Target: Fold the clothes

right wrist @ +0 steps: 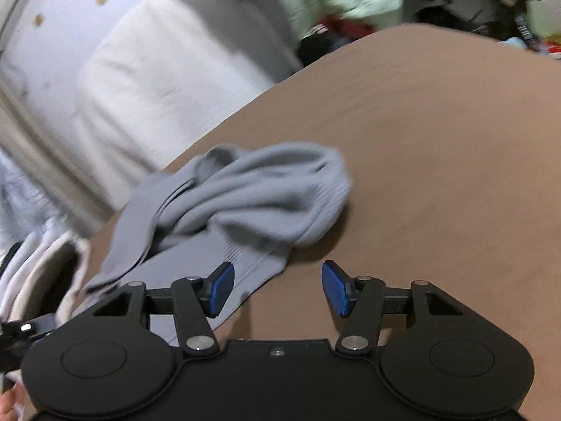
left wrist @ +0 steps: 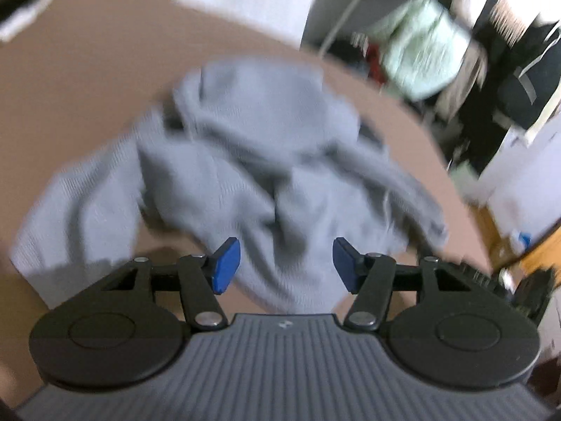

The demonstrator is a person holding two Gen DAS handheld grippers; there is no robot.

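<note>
My left gripper (left wrist: 286, 265) hangs with jaws apart over the near edge of the crumpled grey sweater (left wrist: 245, 175) on the brown table (left wrist: 87, 87). My right gripper (right wrist: 278, 288), jaws also spread, has the sweater (right wrist: 245, 196) far-left of it.

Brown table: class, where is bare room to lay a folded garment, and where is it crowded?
Bare room lies on the brown table, right of the crumpled grey sweater out to the far edge, ahead of the open right gripper. The sweater crowds everything ahead of the open left gripper.
</note>
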